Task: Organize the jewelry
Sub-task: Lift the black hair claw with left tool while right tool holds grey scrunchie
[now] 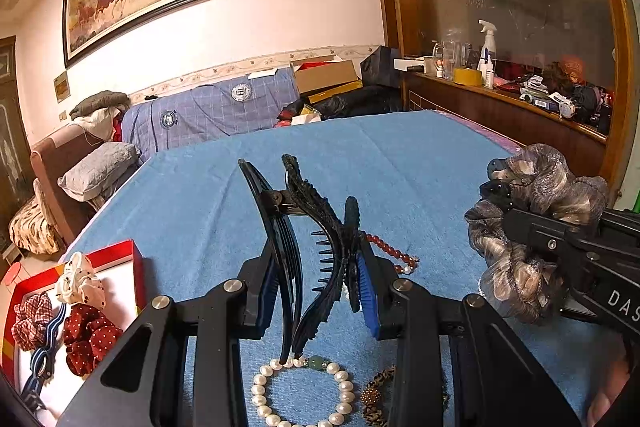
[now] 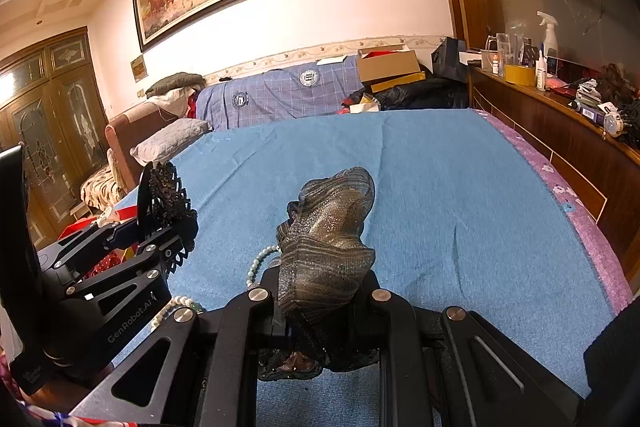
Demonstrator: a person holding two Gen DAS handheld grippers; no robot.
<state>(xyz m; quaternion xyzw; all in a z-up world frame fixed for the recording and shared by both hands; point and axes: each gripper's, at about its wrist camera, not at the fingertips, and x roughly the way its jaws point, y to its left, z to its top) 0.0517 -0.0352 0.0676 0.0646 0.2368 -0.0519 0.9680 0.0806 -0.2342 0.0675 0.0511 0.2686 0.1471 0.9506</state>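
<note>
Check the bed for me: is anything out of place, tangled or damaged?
Nothing looks damaged. Oddities: the pearl bracelet and red bead string lie loose on the blue bedspread, outside the red box that holds scrunchies.

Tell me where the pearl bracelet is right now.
In the left wrist view, the pearl bracelet lies on the blue bedspread directly beneath the left claw, which holds the black hair clip; a leopard-print bead bracelet lies just to its right.

Left tongs (image 1: 316, 287) clamped a black claw hair clip (image 1: 304, 247), held upright above the blue bed cover (image 1: 400, 155). Pearl bracelet (image 1: 304, 395) lay below it, red bead string (image 1: 386, 251) beyond. Right tongs (image 1: 516, 223) gripped a grey scrunchie (image 1: 532, 219). Red box (image 1: 120, 255) at left held scrunchies.
</note>
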